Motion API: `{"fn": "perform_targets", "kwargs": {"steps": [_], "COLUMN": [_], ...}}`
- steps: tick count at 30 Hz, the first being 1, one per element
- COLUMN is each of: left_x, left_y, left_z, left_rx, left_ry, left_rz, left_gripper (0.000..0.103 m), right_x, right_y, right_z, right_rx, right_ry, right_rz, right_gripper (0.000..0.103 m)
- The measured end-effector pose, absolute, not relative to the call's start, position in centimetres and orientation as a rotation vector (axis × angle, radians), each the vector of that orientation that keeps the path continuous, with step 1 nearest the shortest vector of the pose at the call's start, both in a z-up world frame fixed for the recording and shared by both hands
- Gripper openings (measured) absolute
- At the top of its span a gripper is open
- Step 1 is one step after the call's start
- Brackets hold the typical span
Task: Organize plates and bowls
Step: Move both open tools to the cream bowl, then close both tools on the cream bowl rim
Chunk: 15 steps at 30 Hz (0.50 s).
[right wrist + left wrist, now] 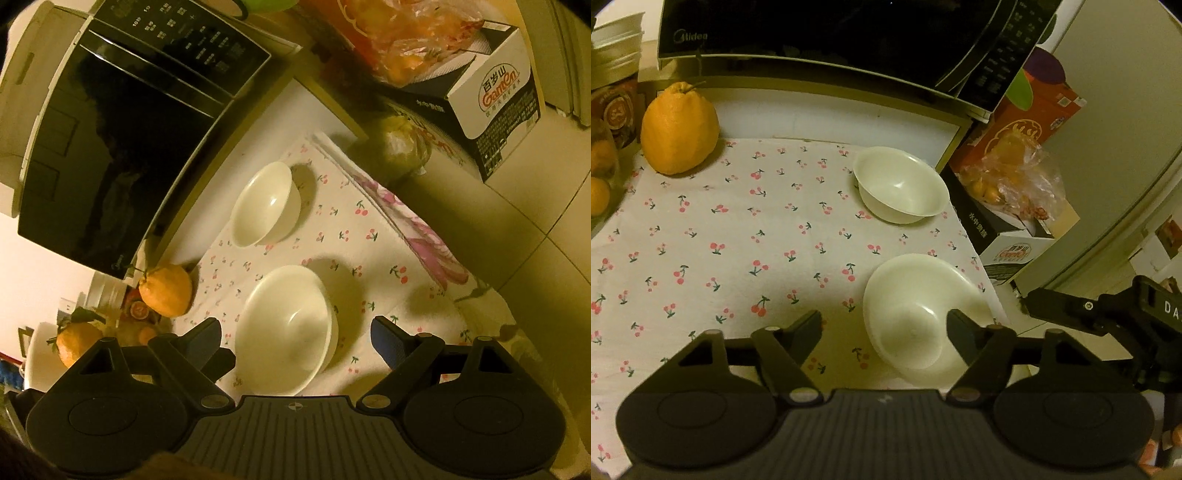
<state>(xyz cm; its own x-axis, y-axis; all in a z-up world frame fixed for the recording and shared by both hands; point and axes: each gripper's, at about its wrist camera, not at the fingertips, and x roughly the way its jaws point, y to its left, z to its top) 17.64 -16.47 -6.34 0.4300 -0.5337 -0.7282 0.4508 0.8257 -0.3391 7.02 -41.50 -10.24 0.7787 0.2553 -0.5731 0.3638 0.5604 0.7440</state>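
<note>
Two white bowls sit on a cherry-print cloth (738,236). The near, larger bowl (923,321) lies by the cloth's right edge; the smaller far bowl (901,184) stands behind it, near the microwave. My left gripper (884,332) is open, its right finger over the near bowl's inside, its left finger over bare cloth. In the right wrist view the near bowl (286,332) lies between the open fingers of my right gripper (297,338), which hovers above it, and the far bowl (264,205) stands beyond. The right gripper's body shows in the left wrist view (1108,314).
A black microwave (820,33) stands behind the cloth. A large orange citrus fruit (679,129) sits at the cloth's far left. Cardboard boxes and a plastic bag of fruit (1015,181) are on the right. The table edge drops to a tiled floor (517,221).
</note>
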Motion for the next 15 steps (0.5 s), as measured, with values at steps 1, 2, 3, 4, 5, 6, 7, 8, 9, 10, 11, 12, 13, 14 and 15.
{"fn": "perform_targets", "kwargs": {"steps": [1,2,3,4,5,6,7,8,9,10,11,12,13,14,15], "left_x": [17.7,17.8,17.9,17.9,17.9,18.0,18.0,18.0,18.1,18.1,18.2,18.2,18.2,18.2,18.2], "left_y": [-16.5,-16.6,-16.6,-16.7,-16.8,-16.8,-16.9,-17.0,-17.0,-17.0,-17.0,-17.1,-17.1,-17.2,-17.1], "left_z": [-6.4,-6.4,-6.4,-6.4,-6.4,-6.4,-6.4,-6.4,-6.4,-6.4,-6.4,-6.4,-6.4,-6.5,-6.5], "left_rx": [-0.1,-0.1,-0.1,-0.099,-0.098,-0.098,-0.096,-0.095,-0.095,-0.096,-0.096,-0.096,-0.096,-0.095,-0.094], "left_ry": [0.942,0.941,0.94,0.939,0.939,0.939,0.939,0.938,0.938,0.938,0.938,0.938,0.939,0.939,0.94], "left_rz": [-0.617,-0.618,-0.62,-0.622,-0.623,-0.625,-0.625,-0.625,-0.626,-0.625,-0.625,-0.624,-0.622,-0.621,-0.621], "left_gripper": [0.066,0.063,0.061,0.059,0.057,0.056,0.054,0.051,0.049,0.047,0.044,0.043,0.041,0.039,0.038], "right_x": [7.1,7.2,7.2,7.2,7.3,7.3,7.4,7.4,7.5,7.5,7.5,7.6,7.5,7.6,7.6], "right_y": [-41.5,-41.5,-41.6,-41.6,-41.6,-41.7,-41.8,-41.9,-41.9,-41.9,-42.0,-42.0,-42.0,-42.0,-42.0], "right_z": [-10.3,-10.4,-10.4,-10.5,-10.7,-10.8,-10.9,-11.1,-11.2,-11.4,-11.5,-11.7,-11.7,-11.8,-11.9], "right_rx": [0.992,0.988,0.987,0.987,0.989,0.993,0.996,1.0,1.002,1.005,1.01,1.014,1.017,1.019,1.019], "right_ry": [0.703,0.701,0.701,0.7,0.7,0.701,0.701,0.702,0.705,0.708,0.71,0.711,0.712,0.714,0.715], "right_rz": [-0.071,-0.074,-0.077,-0.081,-0.082,-0.084,-0.087,-0.091,-0.091,-0.093,-0.096,-0.097,-0.097,-0.097,-0.098], "right_gripper": [0.089,0.089,0.089,0.088,0.086,0.083,0.08,0.077,0.072,0.067,0.065,0.06,0.054,0.051,0.047]}}
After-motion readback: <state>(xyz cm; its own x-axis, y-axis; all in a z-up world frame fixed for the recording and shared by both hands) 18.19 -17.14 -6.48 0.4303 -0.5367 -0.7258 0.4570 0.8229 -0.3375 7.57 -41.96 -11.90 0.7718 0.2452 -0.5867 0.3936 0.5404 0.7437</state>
